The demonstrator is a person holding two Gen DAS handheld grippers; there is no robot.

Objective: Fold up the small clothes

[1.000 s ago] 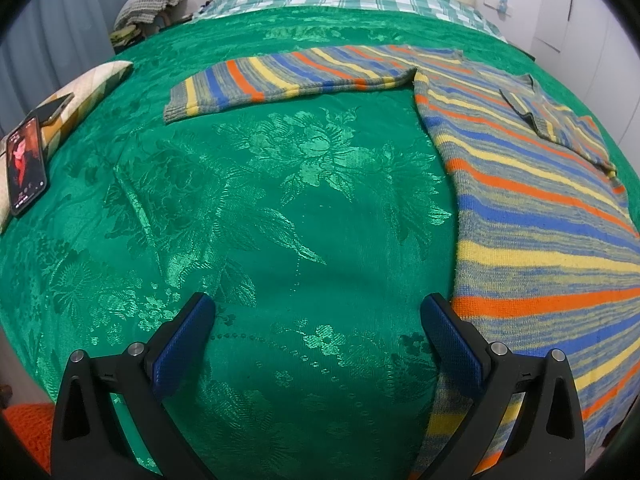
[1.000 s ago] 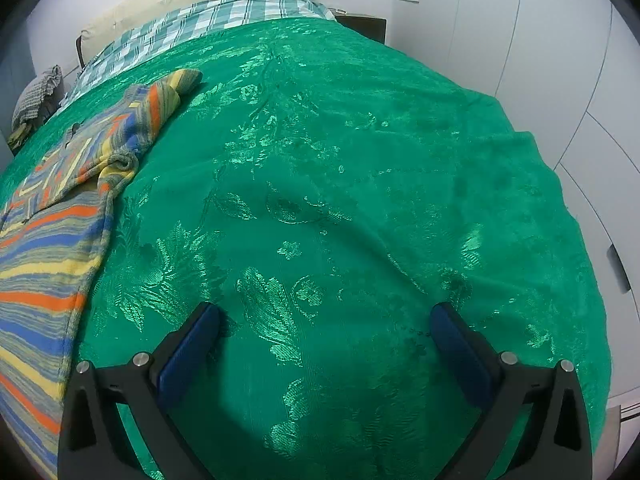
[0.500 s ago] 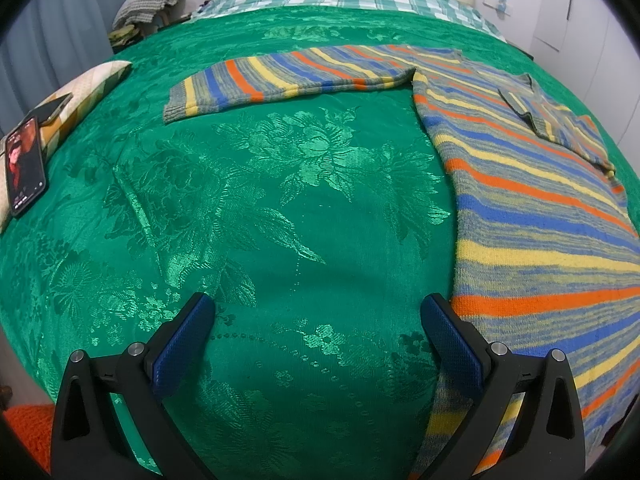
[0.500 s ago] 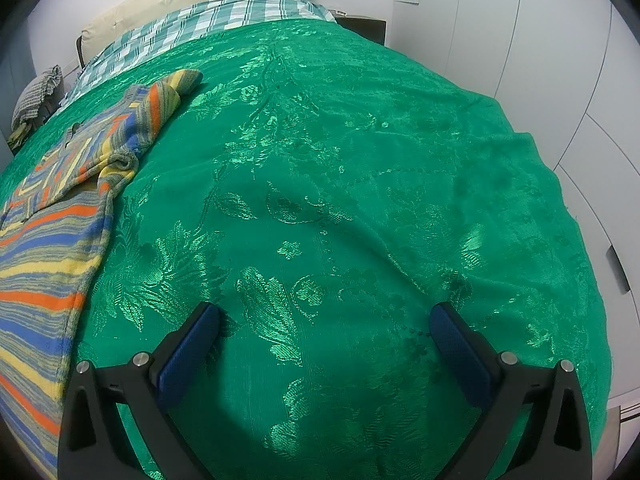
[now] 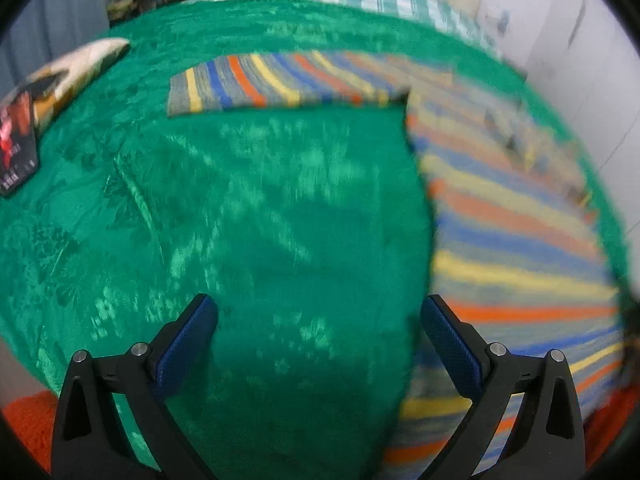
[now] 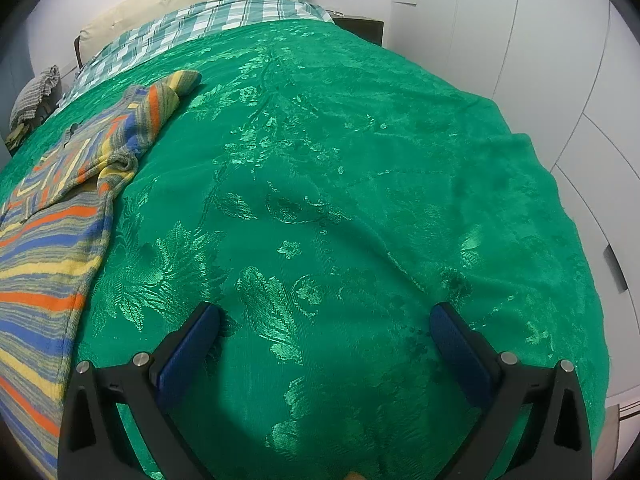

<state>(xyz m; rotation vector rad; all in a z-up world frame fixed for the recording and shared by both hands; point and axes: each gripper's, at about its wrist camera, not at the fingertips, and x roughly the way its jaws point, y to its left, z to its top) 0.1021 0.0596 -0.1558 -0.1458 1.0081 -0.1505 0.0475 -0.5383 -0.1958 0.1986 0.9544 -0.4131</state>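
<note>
Striped sweater (image 5: 512, 216) flat on green bedspread (image 5: 280, 216) — both grippers empty, spread wide

Open bedspread (image 6: 360, 184) beside sweater (image 6: 44, 264)

A striped sweater (image 5: 512, 240) in orange, blue, yellow and grey lies flat, one sleeve (image 5: 280, 80) stretched sideways, the other bunched.
</note>
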